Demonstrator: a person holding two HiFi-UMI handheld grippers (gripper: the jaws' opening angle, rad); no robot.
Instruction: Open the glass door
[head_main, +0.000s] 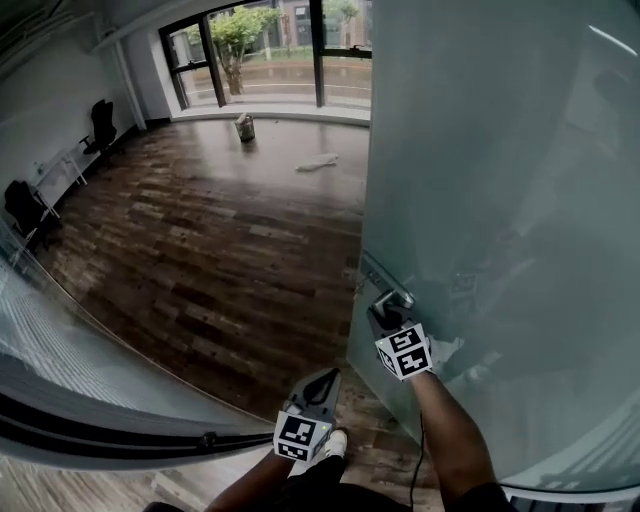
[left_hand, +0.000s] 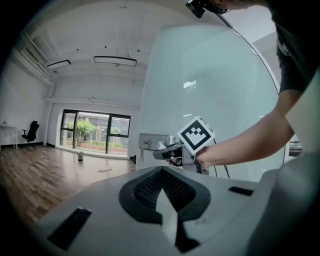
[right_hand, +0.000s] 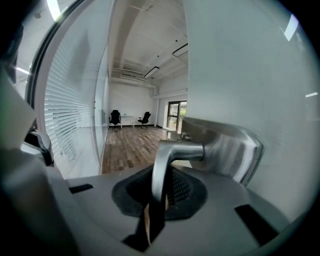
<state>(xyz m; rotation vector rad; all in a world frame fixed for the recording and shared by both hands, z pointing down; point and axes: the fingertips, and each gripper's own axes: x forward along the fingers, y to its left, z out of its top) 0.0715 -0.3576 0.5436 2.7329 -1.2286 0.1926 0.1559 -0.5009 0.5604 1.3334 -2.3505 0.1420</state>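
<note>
No readable text, brand, number or sign anywhere. Only markings are black-and-white square code patterns on the left cube (head_main: 302, 434) and right cube (head_main: 404, 352), with no letters or digits in them.

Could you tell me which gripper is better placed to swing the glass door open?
Right: the right gripper is clamped on the door handle, while the left gripper hangs shut, empty, apart from the glass door.

Soft daylight from the far windows (head_main: 270, 50) fills the room, glaring off the floor (head_main: 290, 140) and sheening the frosted door (head_main: 500, 200); shadows are faint, and both gripper views bulge, with dark, vignetted corners.
</note>
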